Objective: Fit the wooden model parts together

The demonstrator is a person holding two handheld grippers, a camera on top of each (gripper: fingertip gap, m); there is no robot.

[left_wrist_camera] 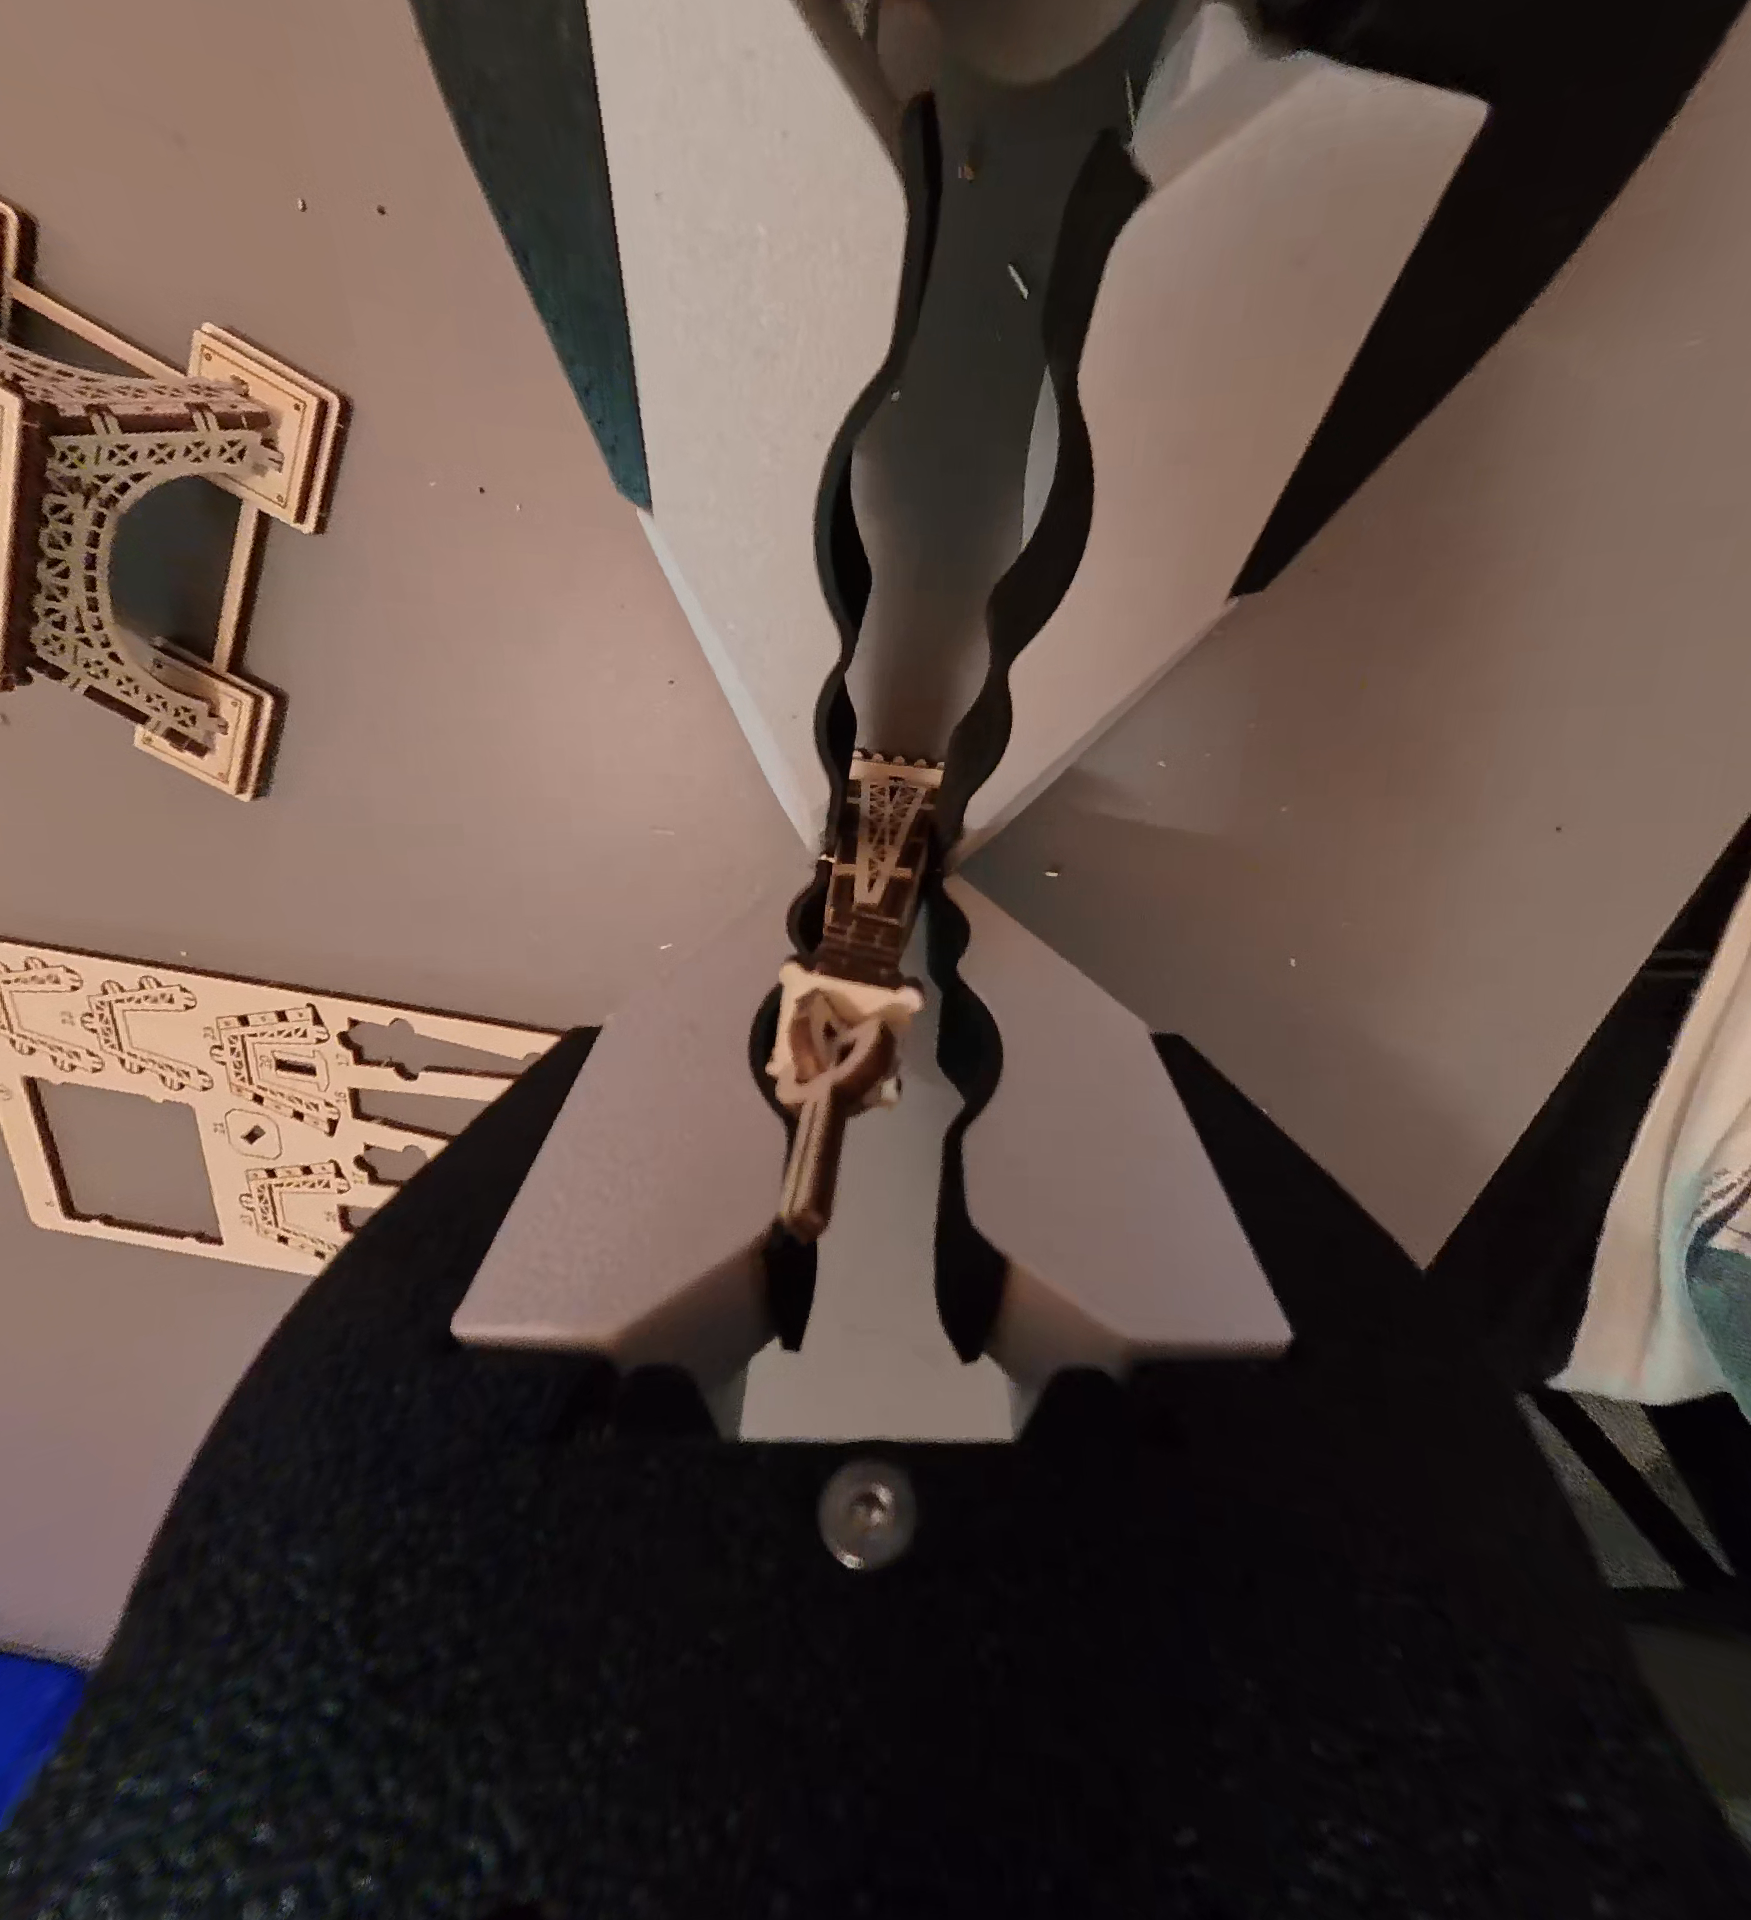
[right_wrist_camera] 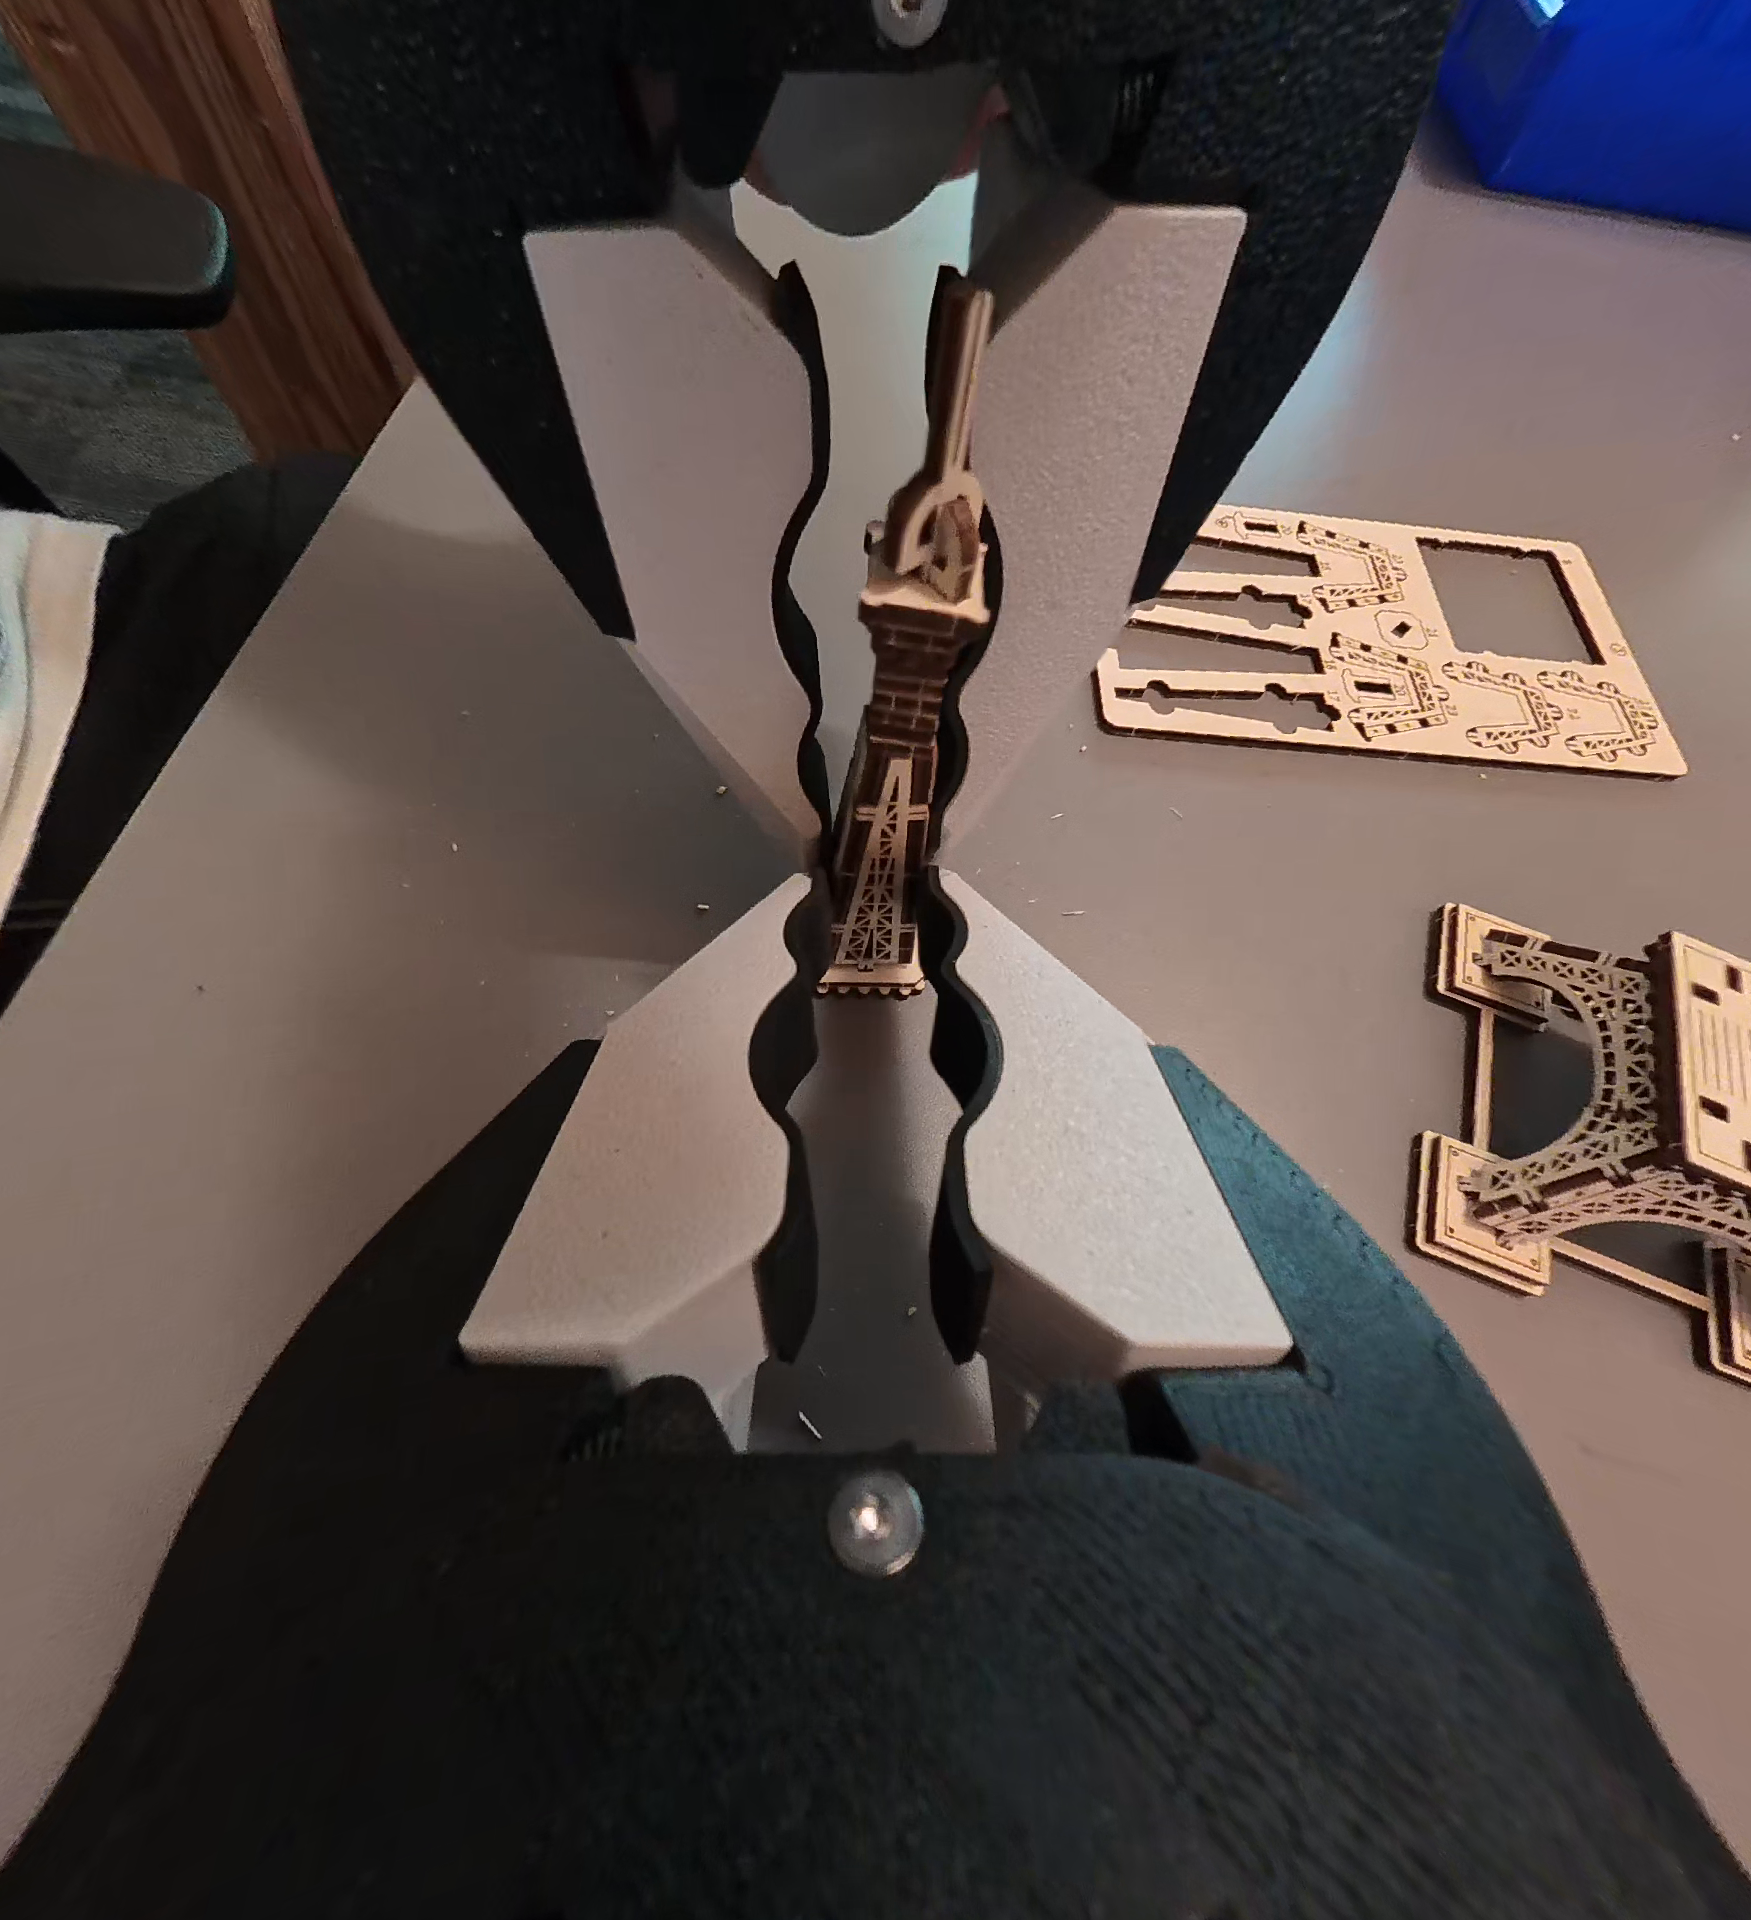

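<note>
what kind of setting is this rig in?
Probably an office or hobby desk: a plain grey table, a black chair armrest beside it, and a cut-out wooden parts sheet lying near the tower base.

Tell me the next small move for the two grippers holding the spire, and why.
Probably carry the spire toward the tower base, wide end leading. Both the left gripper and the right gripper grip the spire tip to tip above the table, while the base stands apart with its slotted top bare. Whether one gripper must let go first, I cannot tell.
</note>
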